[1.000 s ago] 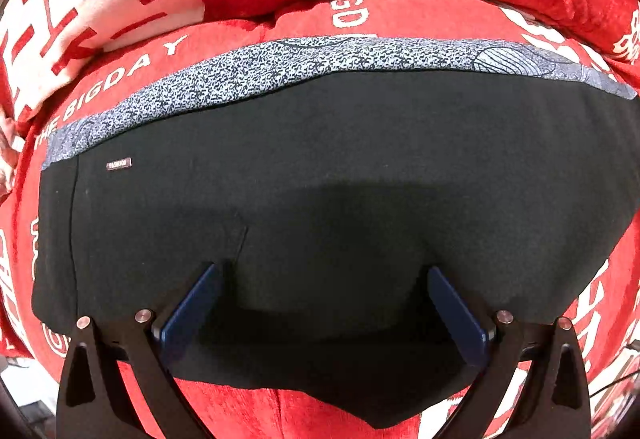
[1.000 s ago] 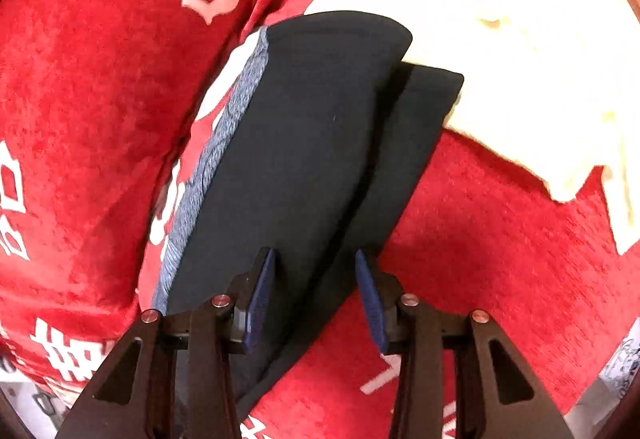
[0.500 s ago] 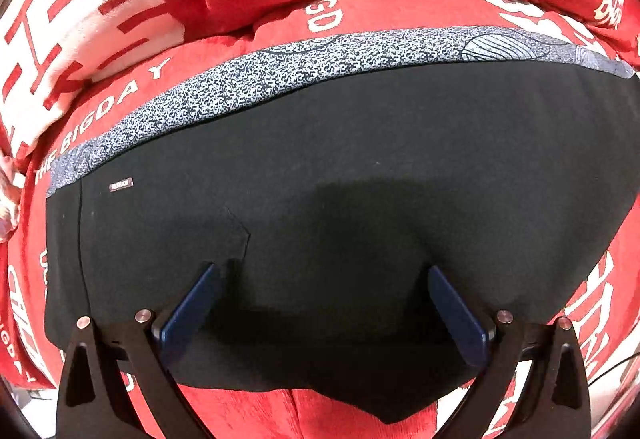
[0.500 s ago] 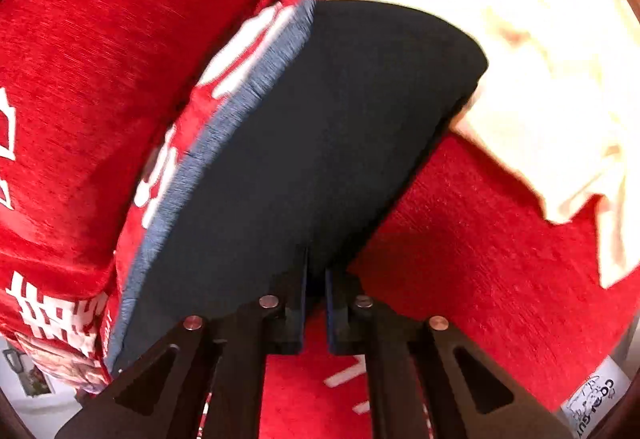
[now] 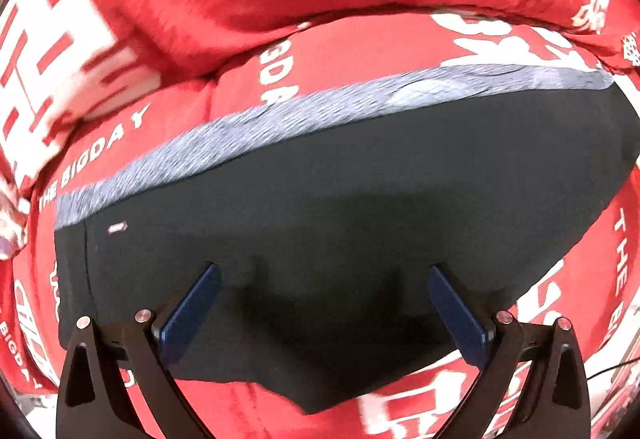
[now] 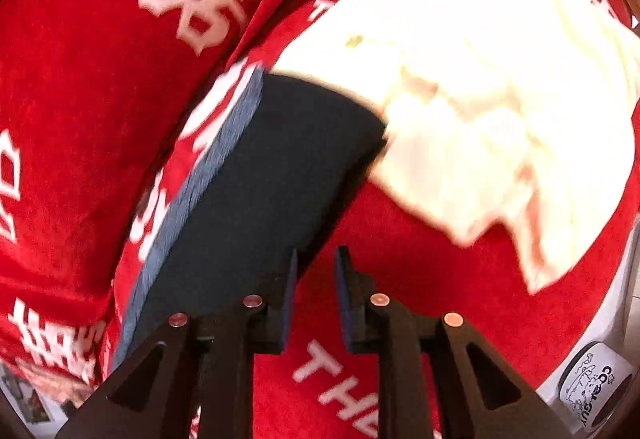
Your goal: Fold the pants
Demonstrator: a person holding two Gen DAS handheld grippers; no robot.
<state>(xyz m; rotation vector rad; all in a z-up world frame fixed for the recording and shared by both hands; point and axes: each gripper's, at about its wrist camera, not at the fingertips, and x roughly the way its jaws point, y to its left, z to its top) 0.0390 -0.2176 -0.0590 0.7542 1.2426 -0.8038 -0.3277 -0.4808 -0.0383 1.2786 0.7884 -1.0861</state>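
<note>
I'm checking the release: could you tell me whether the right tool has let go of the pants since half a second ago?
Yes. The right tool has opened and sits off the pants edge, over the red blanket.

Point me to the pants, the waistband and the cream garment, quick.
pants (image 5: 360,207): left wrist view, middle of the black fabric.
waistband (image 5: 280,123): left wrist view, grey patterned strip along the far edge.
cream garment (image 6: 480,79): right wrist view, middle of the crumpled pile beside the pants.

Both the left gripper (image 5: 324,303) and the right gripper (image 6: 314,295) have black angular frames with triangular cutouts, round silver screws on top, and flat dark blue pads lining their jaws
</note>
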